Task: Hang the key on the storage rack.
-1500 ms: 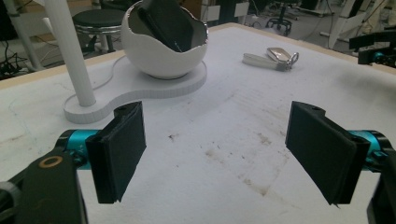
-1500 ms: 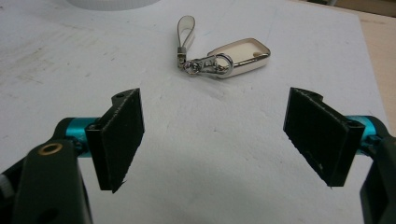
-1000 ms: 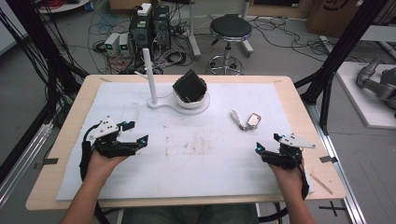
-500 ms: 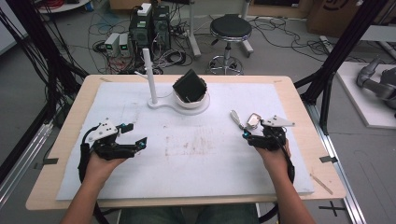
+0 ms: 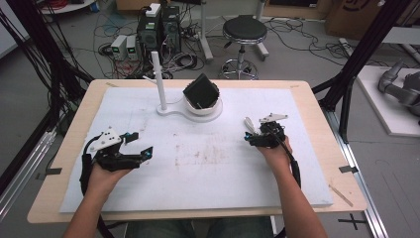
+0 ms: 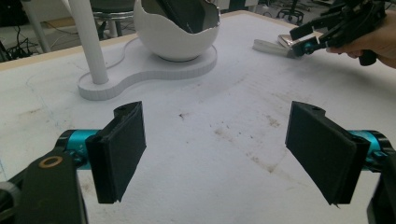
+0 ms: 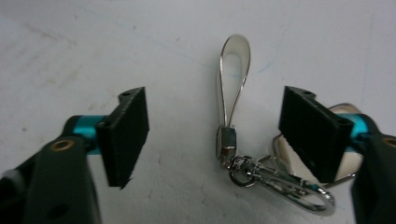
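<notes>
Left gripper [image 5: 140, 145] rests in my hand low on the white mat [image 5: 208, 173], jaws spread wide and empty; farther right stands the white post [image 5: 159, 82] on its base, then the eggshell-like cup [image 5: 203, 105] with a dark block in it; my right gripper [image 7: 215, 135] hovers with jaws apart on either side of the keychain [image 7: 232, 140] — nothing gripped yet, so, as I judge it, the pick-up is all to come; nothing blocks the way.

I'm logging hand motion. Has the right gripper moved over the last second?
Yes. The right gripper went forward and leftward from the table's near right edge, toward the keychain; its open jaws now straddle it.
</notes>
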Available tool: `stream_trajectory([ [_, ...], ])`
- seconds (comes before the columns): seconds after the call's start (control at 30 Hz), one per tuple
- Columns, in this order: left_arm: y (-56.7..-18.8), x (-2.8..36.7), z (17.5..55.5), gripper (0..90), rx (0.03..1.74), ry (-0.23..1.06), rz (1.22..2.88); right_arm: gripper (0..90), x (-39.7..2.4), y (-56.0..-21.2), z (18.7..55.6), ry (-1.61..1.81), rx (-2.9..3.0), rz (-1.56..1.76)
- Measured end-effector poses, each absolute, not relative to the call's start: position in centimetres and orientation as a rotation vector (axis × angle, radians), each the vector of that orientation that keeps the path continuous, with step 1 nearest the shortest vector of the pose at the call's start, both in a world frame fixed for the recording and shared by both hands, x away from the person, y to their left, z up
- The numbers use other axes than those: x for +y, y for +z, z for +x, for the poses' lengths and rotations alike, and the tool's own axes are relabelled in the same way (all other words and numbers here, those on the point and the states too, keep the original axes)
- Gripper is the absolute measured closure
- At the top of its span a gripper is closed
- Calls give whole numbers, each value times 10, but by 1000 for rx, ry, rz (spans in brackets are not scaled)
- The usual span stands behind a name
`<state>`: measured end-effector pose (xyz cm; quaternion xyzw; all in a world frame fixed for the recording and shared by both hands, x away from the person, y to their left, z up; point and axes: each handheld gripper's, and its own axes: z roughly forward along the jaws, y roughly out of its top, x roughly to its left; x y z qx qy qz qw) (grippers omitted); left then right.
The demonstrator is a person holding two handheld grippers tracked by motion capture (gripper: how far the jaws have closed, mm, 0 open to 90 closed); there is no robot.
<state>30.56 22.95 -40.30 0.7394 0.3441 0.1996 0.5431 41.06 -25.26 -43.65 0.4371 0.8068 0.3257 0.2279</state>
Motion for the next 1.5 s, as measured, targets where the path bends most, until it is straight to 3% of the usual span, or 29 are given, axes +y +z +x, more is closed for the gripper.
stream_trajectory([
  [0.23, -404, 230, 305, 201, 820, 476, 1760, 424, -255, -448, 413, 900, 2259, 1288],
  [0.33, -404, 230, 305, 201, 820, 476, 1762, 653, -258, -448, 410, 910, 2231, 1308],
  [0.37, -404, 230, 304, 201, 818, 478, 1765, 817, -260, -447, 407, 900, 2212, 1335],
  [0.6, -404, 234, 304, 201, 824, 481, 1757, 828, -263, -439, 403, 919, 2201, 1348],
  [0.83, -402, 235, 299, 201, 828, 492, 1771, 829, -260, -402, 390, 1084, 2131, 1276],
  [1.03, -399, 236, 297, 201, 832, 497, 1767, 828, -228, -358, 383, 1192, 2122, 1106],
  [1.5, -401, 237, 297, 201, 828, 487, 1772, 828, -152, -314, 401, 1254, 2133, 921],
])
